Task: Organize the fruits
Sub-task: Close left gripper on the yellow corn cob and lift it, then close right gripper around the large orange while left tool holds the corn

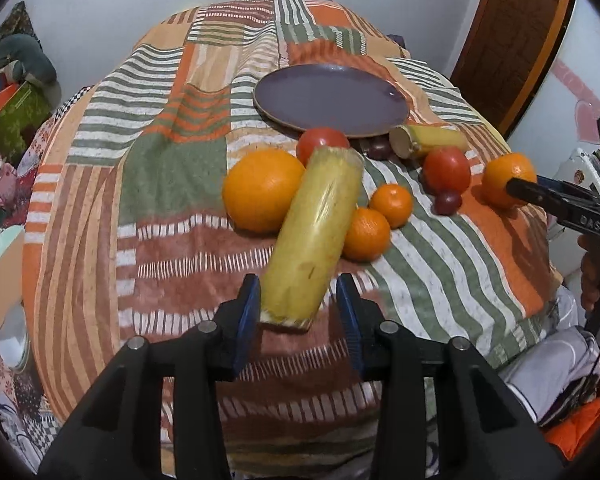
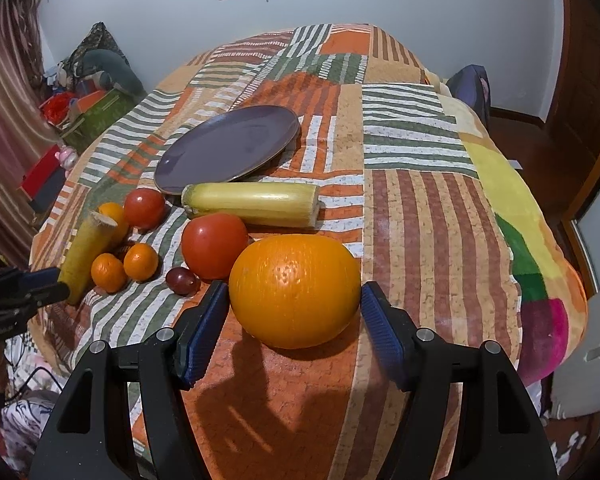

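Note:
My left gripper (image 1: 298, 300) is open around the near end of a yellow cane piece (image 1: 314, 232), which leans up against a big orange (image 1: 262, 190); the pads stand just off its sides. My right gripper (image 2: 294, 308) is open around another big orange (image 2: 296, 290) without touching it. A purple plate (image 1: 332, 98) lies behind the fruit and also shows in the right wrist view (image 2: 228, 148). A second cane piece (image 2: 252, 203), two tomatoes (image 2: 214, 245) (image 2: 144, 207), two small mandarins (image 2: 141, 261) (image 2: 108, 272) and a dark plum (image 2: 182, 280) lie between.
Everything rests on a striped patchwork bedspread (image 2: 420, 200). Boxes and clutter (image 2: 80, 108) stand on the floor left of the bed. A wooden door (image 1: 520, 40) is at the back right.

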A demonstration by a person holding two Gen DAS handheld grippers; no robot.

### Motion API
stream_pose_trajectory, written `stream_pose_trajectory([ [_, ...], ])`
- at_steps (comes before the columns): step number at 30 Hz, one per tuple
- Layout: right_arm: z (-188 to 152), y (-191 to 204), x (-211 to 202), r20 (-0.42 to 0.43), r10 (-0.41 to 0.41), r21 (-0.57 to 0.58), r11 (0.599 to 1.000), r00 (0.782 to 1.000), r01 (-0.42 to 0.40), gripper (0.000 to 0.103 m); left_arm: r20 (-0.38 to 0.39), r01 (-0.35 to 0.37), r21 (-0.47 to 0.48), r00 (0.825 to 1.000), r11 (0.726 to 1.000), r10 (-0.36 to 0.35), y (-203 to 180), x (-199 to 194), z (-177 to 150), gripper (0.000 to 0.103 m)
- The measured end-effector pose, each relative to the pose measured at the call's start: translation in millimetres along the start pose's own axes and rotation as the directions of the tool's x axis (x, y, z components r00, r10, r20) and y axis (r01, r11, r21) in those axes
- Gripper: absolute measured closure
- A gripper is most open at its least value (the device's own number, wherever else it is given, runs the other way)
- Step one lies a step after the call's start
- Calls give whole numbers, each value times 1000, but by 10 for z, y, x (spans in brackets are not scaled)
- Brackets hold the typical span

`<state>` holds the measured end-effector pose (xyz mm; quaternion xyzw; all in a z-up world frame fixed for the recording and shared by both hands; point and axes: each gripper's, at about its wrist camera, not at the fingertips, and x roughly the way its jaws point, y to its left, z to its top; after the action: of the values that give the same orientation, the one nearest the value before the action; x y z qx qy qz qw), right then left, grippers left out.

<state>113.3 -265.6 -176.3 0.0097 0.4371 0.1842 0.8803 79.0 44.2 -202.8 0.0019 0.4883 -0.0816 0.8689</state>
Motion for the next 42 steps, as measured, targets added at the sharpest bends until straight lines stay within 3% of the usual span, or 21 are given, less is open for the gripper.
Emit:
stream_pose_trajectory([
  [12,19,17,32,-9,-4,-5,1000,1000,4,38,-36,31,66,999,997,-29,-85,258,244,56],
  [20,28,14,38,-10,-4,-10,1000,1000,4,39,-35,96,7,995,995,-96,-1,315,297,57],
  [27,77,28,4,0,0,-20,1000,1000,0,39,-35,94,-20,995,995,-95,-35,201,274,62],
  [30,135,37,-28,18,-1,-28,1000,1000,2,42,0,66,3,998,998,-66,-88,73,260,63],
  [31,158,42,-37,23,-1,-30,1000,1000,2,48,13,57,10,998,998,-57,-104,26,267,64],
  [32,192,45,-64,38,0,-34,999,999,1,75,25,53,13,998,998,-54,-115,-18,276,64],
  [33,230,50,-92,49,15,-40,999,999,-13,83,37,53,20,998,998,-54,-127,-64,290,65],
  [34,279,50,-119,49,36,-40,999,998,-34,84,43,50,24,998,998,-51,-135,-90,306,65],
  [39,457,73,-243,90,64,-48,997,994,-60,82,30,34,49,999,998,-36,-155,-116,292,65],
  [42,395,104,-202,76,40,-68,997,996,-35,56,-14,36,40,999,999,-36,-132,-34,212,66],
])
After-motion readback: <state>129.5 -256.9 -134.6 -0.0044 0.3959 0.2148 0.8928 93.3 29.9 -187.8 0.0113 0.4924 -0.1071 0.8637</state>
